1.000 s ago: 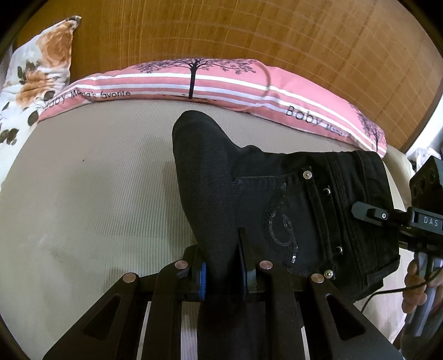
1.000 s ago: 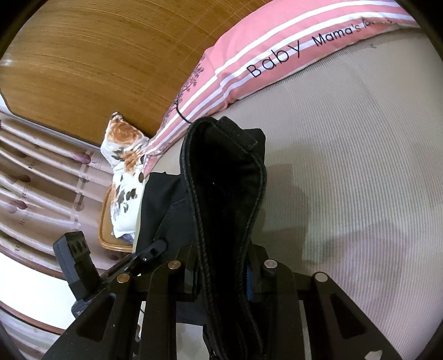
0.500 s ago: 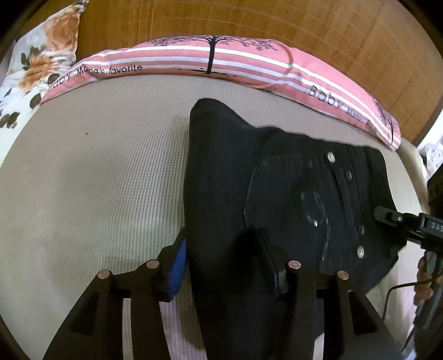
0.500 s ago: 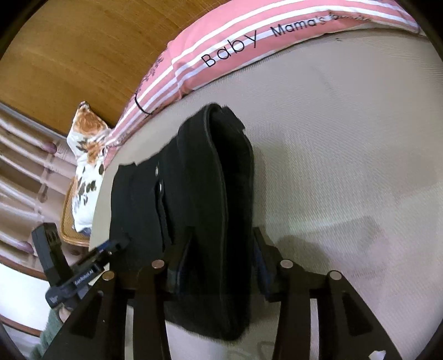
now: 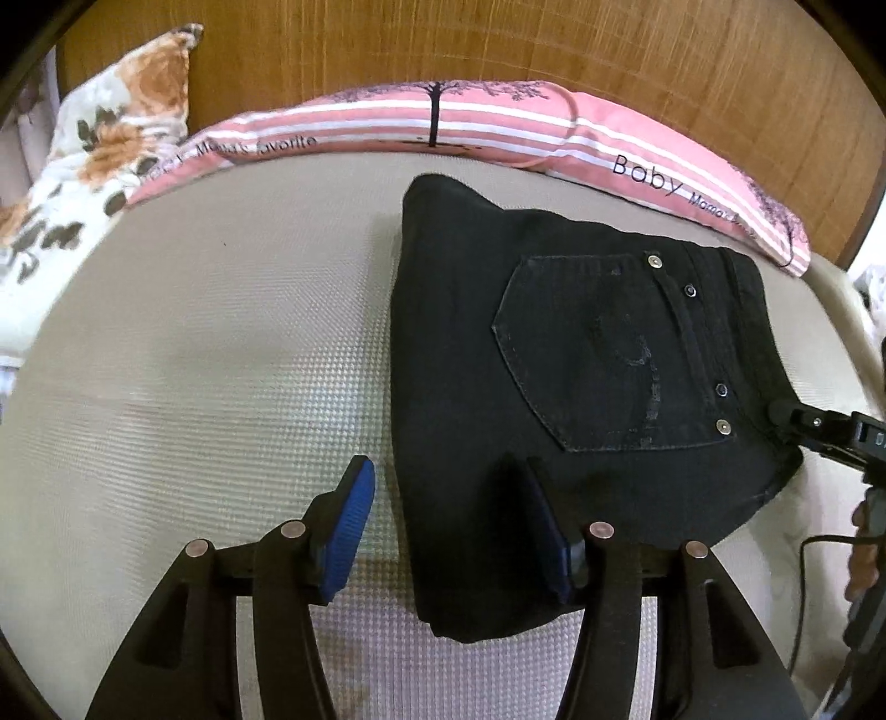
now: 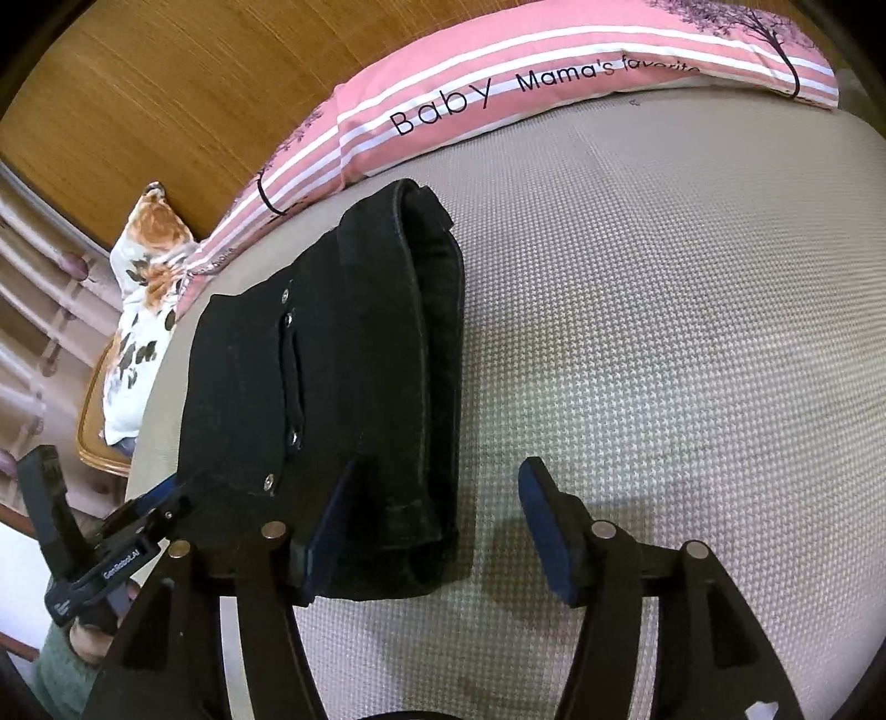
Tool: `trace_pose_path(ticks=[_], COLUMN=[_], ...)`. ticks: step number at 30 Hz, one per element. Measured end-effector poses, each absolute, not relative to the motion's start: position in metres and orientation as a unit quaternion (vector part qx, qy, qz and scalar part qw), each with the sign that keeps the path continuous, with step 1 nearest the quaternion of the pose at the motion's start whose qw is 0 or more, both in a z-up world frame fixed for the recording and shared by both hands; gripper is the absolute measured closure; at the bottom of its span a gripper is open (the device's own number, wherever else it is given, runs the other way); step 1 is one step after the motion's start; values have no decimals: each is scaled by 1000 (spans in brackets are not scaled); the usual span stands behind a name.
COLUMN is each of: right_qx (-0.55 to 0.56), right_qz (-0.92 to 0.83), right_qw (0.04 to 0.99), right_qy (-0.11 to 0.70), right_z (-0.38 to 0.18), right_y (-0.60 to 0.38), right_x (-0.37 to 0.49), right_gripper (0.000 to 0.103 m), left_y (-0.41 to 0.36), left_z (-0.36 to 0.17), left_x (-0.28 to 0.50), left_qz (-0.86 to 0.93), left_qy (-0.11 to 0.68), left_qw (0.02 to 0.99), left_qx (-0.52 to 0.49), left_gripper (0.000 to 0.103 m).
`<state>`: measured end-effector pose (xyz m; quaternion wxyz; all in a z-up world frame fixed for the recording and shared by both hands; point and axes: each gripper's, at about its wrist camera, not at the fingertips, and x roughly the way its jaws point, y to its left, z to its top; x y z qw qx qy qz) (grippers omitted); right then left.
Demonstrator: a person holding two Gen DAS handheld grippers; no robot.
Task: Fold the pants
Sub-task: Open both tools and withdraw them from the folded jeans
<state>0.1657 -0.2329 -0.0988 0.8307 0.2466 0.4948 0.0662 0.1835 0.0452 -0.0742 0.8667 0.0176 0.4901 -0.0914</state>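
The black pants (image 5: 581, 382) are lying folded into a compact bundle on the beige mattress (image 5: 194, 360), back pocket (image 5: 598, 354) facing up. The left gripper (image 5: 448, 531) is hanging with its jaws spread wide, gripping nothing; its right blue pad (image 5: 545, 531) is sitting over the near edge of the bundle, while its left pad is standing just beside the fabric, over bare mattress. The right gripper (image 6: 432, 526) is also gaping open and holding nothing, the bundle's folded edge (image 6: 437, 343) running ahead between its 2 fingers, toward the left one. Beyond both grippers, a pink striped pillow (image 5: 470, 124) is resting against the wooden headboard (image 5: 498, 44), with a floral pillow (image 5: 94, 149) lying far left of the left gripper.
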Motion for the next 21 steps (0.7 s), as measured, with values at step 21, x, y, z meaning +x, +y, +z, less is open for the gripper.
trace_pose_path(ticks=[21], right_qx=[92], right_qz=[19], right_qw=[925], right_qy=[368], right_z=[10], right_y=[-146], right_x=[65], right_gripper=[7], left_y=[45], left_z=[-10], left_x=[83], left_qz=[-4], left_qy=[433], left_qw=[900], left_qx=[48], left_gripper=[38])
